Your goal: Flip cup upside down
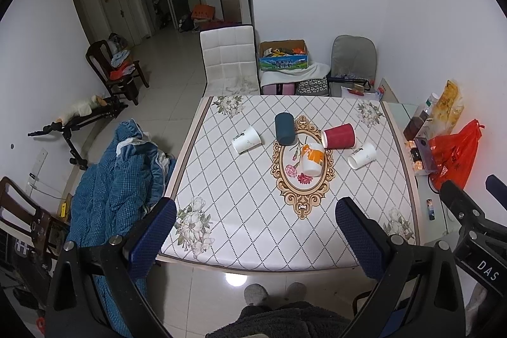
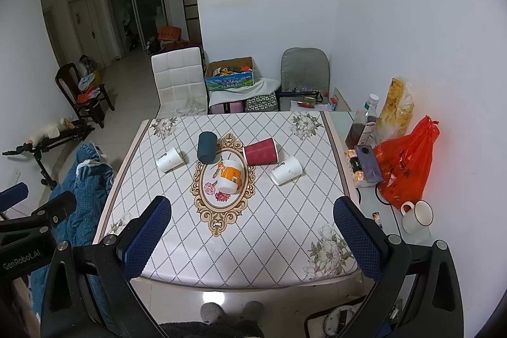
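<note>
Several paper cups lie on their sides on the patterned table [image 1: 253,227] [image 2: 269,227]. A dark blue cup [image 1: 284,129] [image 2: 206,147] and a red cup [image 1: 338,136] [image 2: 261,151] lie at the back. An orange-and-white cup [image 1: 312,159] [image 2: 229,176] lies in the middle. A white cup [image 1: 246,139] [image 2: 170,160] lies to the left and another white cup [image 1: 362,156] [image 2: 286,170] to the right. My left gripper [image 1: 256,208] and right gripper [image 2: 252,206] are open and empty, held above the table's near edge, well short of the cups.
A side table at the right holds an orange plastic bag [image 2: 404,160], a phone [image 2: 367,162], bottles [image 2: 361,124] and a white mug [image 2: 416,216]. A white chair [image 2: 179,81], a cardboard box [image 2: 231,76] and a grey chair [image 2: 304,68] stand behind the table. A blue quilt [image 1: 117,179] lies at the left.
</note>
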`<act>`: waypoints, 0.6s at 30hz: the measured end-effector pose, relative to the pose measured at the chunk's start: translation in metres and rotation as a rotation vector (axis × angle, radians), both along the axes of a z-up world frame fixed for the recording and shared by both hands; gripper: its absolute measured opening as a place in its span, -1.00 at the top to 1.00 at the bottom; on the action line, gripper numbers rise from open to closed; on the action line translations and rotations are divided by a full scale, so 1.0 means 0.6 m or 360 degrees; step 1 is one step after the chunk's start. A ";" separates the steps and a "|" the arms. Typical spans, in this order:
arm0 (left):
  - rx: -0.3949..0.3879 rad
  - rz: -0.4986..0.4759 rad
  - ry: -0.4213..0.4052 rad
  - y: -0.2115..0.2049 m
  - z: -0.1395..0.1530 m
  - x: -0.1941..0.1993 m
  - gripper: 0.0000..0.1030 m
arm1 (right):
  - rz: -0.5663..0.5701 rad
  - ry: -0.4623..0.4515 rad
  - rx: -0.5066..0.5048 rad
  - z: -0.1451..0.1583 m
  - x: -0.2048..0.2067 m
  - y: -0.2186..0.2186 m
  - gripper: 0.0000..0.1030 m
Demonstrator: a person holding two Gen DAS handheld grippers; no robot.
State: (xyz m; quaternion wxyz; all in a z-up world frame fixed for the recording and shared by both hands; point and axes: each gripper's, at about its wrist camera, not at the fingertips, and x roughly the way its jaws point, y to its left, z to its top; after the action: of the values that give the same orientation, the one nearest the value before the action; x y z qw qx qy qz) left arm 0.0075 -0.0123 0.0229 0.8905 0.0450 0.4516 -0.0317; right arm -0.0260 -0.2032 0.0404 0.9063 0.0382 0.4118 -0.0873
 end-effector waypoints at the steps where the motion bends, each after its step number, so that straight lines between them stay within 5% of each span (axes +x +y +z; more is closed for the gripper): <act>1: 0.0000 0.0001 0.0001 -0.001 0.000 0.000 -1.00 | 0.0001 0.0000 0.0001 0.000 -0.001 -0.001 -1.00; 18: -0.0001 -0.0001 -0.0002 -0.018 0.014 -0.011 -1.00 | 0.0014 -0.0010 0.0031 0.007 -0.006 -0.007 -1.00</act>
State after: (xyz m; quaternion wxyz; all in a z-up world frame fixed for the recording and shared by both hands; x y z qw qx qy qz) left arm 0.0006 -0.0232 0.0314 0.8908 0.0449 0.4510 -0.0319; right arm -0.0295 -0.2071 0.0444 0.9076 0.0456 0.4098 -0.0793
